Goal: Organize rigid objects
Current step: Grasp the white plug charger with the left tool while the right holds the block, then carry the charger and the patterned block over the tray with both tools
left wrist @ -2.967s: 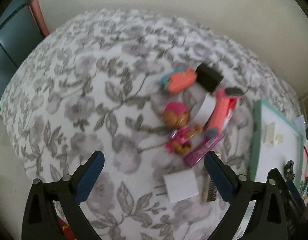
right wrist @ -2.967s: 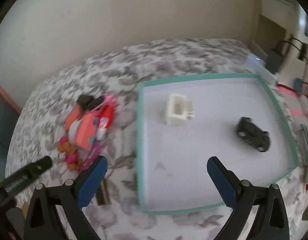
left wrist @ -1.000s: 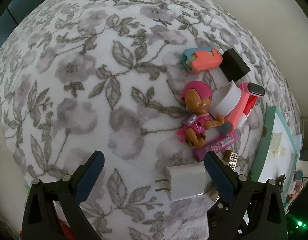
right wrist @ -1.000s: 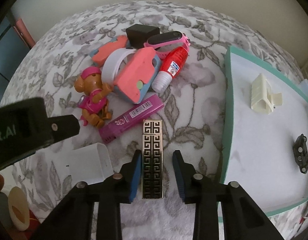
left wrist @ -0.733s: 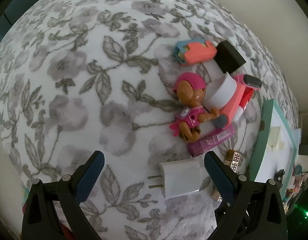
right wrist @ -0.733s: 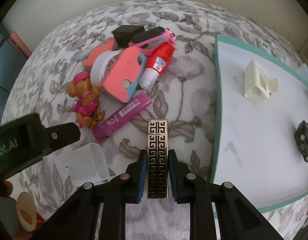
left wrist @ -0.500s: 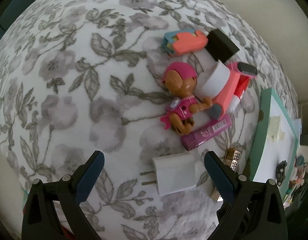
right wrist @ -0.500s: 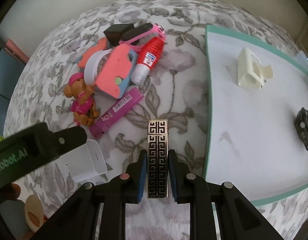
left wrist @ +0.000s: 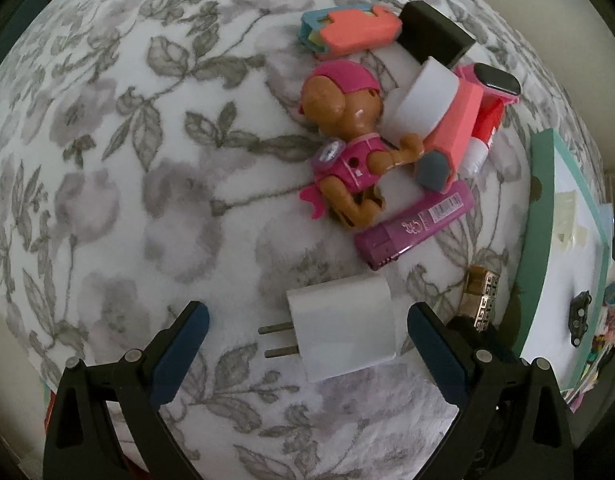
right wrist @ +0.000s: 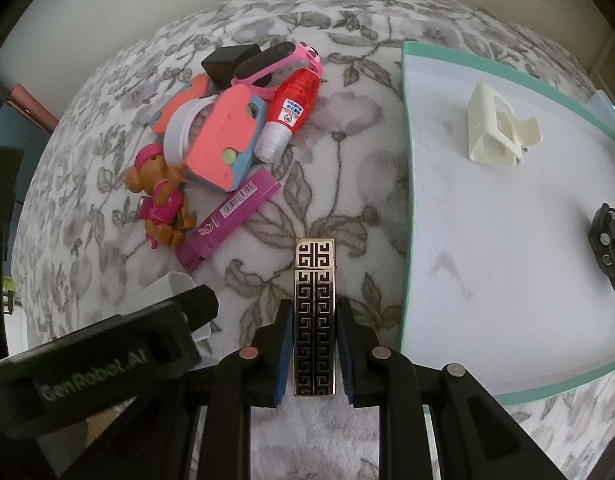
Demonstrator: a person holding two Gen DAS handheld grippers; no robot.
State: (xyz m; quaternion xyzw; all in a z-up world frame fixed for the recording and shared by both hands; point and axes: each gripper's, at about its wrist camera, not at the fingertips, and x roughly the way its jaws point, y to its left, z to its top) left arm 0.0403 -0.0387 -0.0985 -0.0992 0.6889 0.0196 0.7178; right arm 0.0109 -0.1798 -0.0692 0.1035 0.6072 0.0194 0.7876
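Observation:
My right gripper [right wrist: 312, 332] is shut on a black-and-silver patterned lighter [right wrist: 314, 312], which points away from me over the floral cloth. In the left wrist view that lighter [left wrist: 481, 296] shows at the right, beside the tray. My left gripper [left wrist: 307, 336] stands open, pointing straight down, with a white wall charger [left wrist: 343, 338] lying between its fingers, prongs to the left; the pads do not touch it. From the right wrist view only a corner of the charger [right wrist: 175, 282] shows behind the left gripper's body.
A teal-rimmed white tray [right wrist: 405, 184] at the right holds a cream clip [right wrist: 495, 128] and a small black car [right wrist: 607, 248]. A pile lies on the cloth: purple lighter [left wrist: 415, 226], toy pup [left wrist: 347, 148], red tube [right wrist: 293, 108], pink band [right wrist: 275, 64], black box [left wrist: 435, 36].
My right gripper closed on the patterned lighter and drifted a little. My left gripper came down and across, so the white charger now lies between its fingers.

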